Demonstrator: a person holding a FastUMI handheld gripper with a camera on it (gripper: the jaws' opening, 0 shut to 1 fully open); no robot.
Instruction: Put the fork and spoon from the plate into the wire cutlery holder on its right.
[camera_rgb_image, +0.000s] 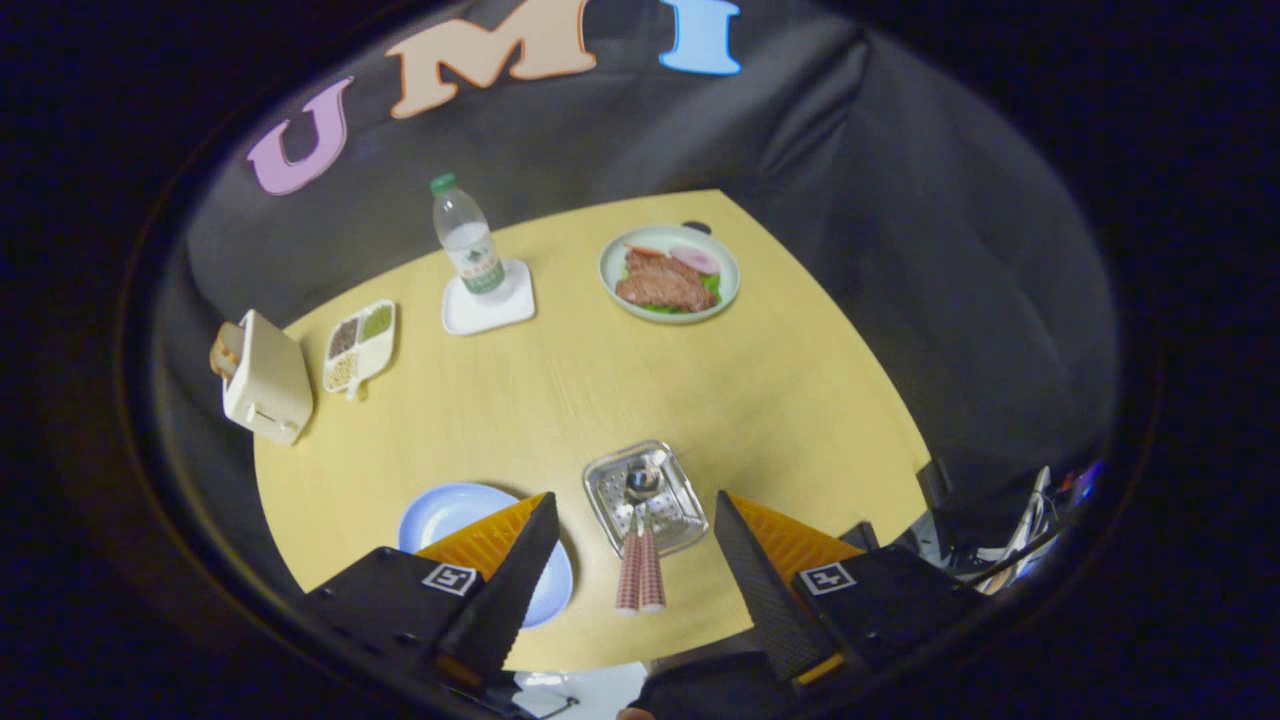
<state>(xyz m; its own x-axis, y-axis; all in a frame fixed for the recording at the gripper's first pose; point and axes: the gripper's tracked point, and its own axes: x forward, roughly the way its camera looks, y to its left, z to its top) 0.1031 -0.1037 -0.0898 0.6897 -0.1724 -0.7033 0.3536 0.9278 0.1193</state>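
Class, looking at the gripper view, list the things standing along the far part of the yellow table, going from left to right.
Toaster → divided snack tray → water bottle on its white coaster → plate of food. The gripper hangs well short of them, its jaws open above the metal tray holding the fork and spoon.

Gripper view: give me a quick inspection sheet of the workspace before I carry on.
Surface: yellow table.
Job's things: fork and spoon lie in the square metal holder, handles sticking out; blue plate bare where visible.
Clutter: water bottle on white coaster, plate of food, toaster, divided dish.
Gripper: open, holding nothing, cutlery handles between the fingers.
Cables: a bundle beyond the table's edge.
Surroundings: black cloth wall.
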